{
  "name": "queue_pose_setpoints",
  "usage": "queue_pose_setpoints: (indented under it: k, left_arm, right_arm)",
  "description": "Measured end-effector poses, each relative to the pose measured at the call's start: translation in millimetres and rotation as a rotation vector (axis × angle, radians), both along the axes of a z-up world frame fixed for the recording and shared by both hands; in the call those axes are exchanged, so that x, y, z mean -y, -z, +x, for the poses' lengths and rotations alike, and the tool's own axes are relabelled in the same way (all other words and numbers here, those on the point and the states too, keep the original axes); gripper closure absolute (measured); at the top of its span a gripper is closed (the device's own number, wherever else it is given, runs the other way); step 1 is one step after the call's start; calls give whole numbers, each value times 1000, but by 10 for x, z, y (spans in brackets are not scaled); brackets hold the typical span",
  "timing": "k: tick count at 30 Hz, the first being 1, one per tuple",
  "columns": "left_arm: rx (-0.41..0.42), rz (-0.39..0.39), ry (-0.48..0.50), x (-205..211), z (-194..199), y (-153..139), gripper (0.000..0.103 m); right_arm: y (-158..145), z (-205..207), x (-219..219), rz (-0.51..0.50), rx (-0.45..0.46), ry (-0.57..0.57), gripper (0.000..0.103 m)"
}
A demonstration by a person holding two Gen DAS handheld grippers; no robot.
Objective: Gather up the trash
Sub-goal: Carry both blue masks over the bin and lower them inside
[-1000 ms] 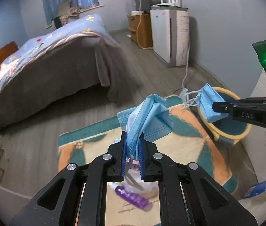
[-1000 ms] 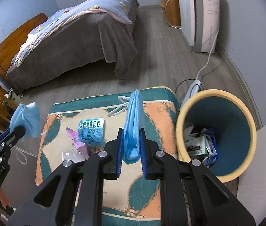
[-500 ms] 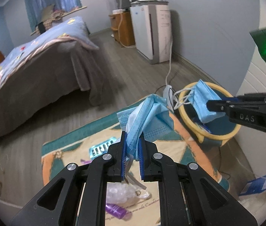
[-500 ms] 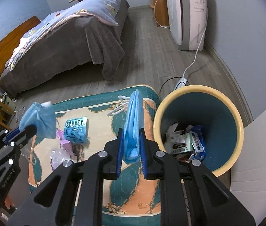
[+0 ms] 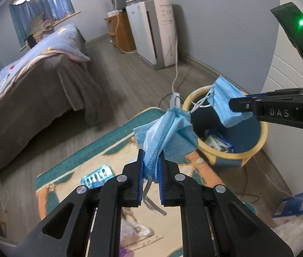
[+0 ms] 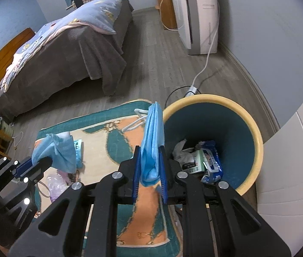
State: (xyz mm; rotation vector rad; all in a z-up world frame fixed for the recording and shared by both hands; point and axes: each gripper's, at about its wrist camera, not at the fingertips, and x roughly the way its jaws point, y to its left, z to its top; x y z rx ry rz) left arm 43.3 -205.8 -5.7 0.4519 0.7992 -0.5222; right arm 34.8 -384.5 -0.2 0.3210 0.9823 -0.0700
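My left gripper is shut on a crumpled blue face mask and holds it above the rug, left of the bin. My right gripper is shut on a second blue face mask, held just left of the bin's rim. In the left wrist view the right gripper holds its mask over the bin. The yellow-rimmed blue trash bin holds packets and paper. The left gripper also shows in the right wrist view with its mask.
The patterned rug carries a blue blister pack, a clear plastic bag and purple scraps. A bed stands behind. A white air purifier and a power strip with cables lie beyond the bin. A blue packet lies at right.
Both grippers have moved right, closer to the bin, each still gripping its mask. The right gripper's mask now hangs by the bin's rim.
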Motion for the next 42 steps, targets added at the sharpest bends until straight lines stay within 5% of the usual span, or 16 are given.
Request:
queue_pose_setpoints:
  k: [29, 35, 38, 40, 42]
  left_arm:
    - [-50, -43, 179, 930, -140, 325, 90]
    - [-54, -33, 197, 1154, -47, 481, 89]
    - [-27, -65, 211, 1199, -36, 452, 80]
    - [3, -83, 219, 1194, -50, 407, 51]
    - [33, -108, 226, 1162, -71, 356, 36]
  right_arm:
    - [292, -396, 1333, 9, -78, 301, 87]
    - [366, -325, 1236, 0, -96, 274, 87]
    - [318, -262, 1166, -29, -71, 264, 84]
    - [268, -246, 1155, -61, -43, 272, 82]
    - [239, -249, 1176, -75, -22, 285, 70]
